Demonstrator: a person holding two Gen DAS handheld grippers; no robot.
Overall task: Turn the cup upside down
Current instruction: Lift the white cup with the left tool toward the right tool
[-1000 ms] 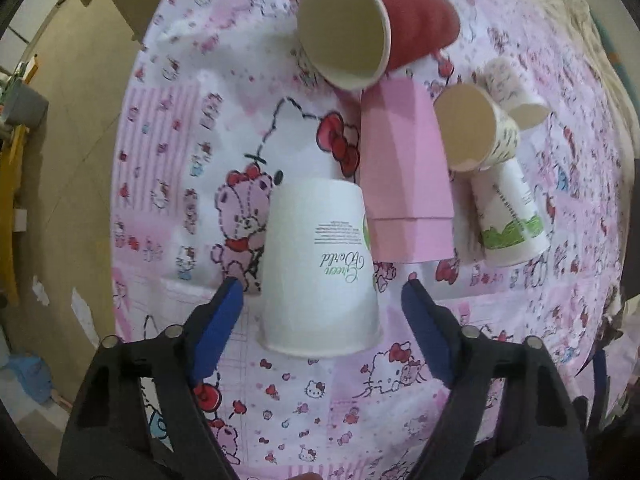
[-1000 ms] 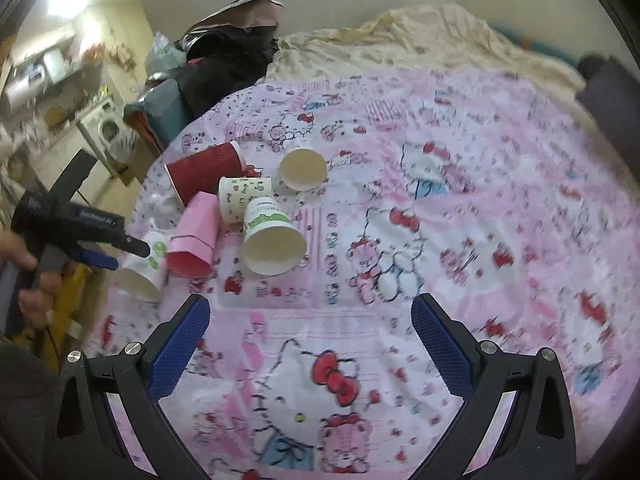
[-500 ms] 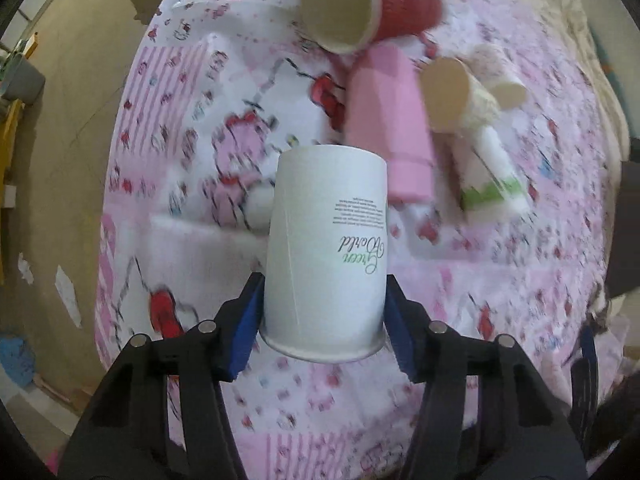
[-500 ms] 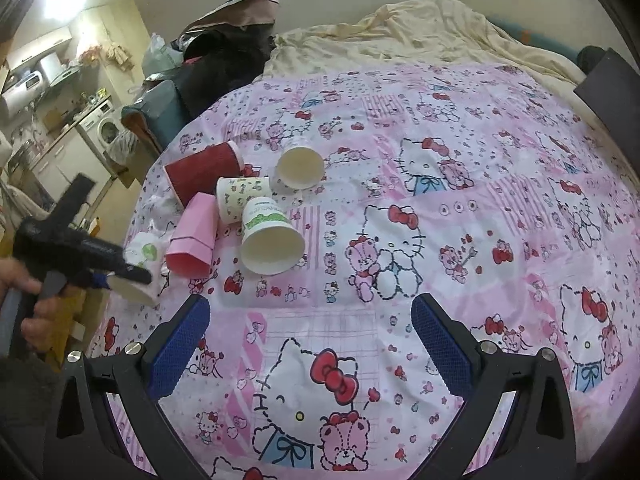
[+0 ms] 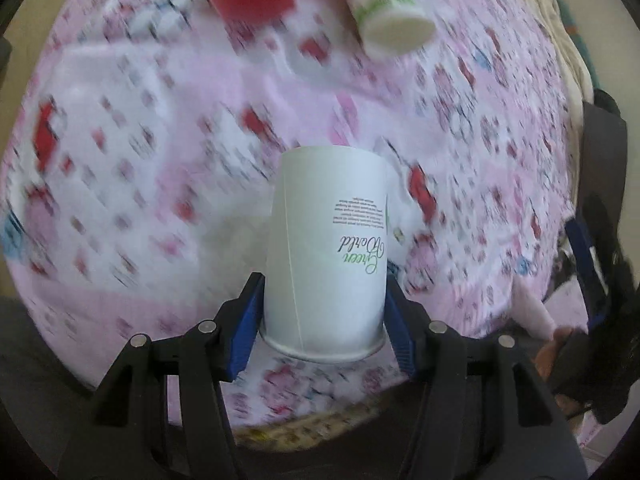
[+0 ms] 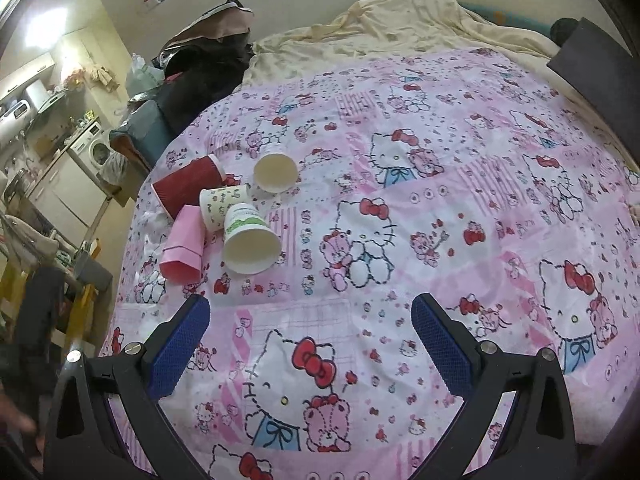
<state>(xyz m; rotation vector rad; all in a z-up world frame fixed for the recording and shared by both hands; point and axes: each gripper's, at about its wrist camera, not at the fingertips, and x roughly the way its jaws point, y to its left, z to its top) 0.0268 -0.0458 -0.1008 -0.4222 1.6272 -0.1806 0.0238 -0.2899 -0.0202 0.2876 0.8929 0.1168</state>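
Note:
My left gripper point(image 5: 322, 312) is shut on a white paper cup point(image 5: 326, 252) with green "Green World" lettering. The blue pads press on the cup's wide rim end, and its closed base points away from the camera. The cup is held in the air above the pink Hello Kitty bedcover point(image 5: 140, 160). The background is motion-blurred. My right gripper point(image 6: 310, 340) is open and empty, hovering over the bedcover point(image 6: 460, 200) near its front edge. The held cup is out of the right wrist view.
Several cups lie on their sides at the left of the bedcover: a dark red one point(image 6: 186, 188), a pink one point(image 6: 182, 244), a patterned one point(image 6: 222, 206), a green-banded one point(image 6: 250, 240) and a small white one point(image 6: 276, 170). Beige blanket point(image 6: 400, 24) behind.
My left gripper closed on the white cup, lifted it off the bedcover and swung it away from the cup group. My right gripper stayed open and nearly still.

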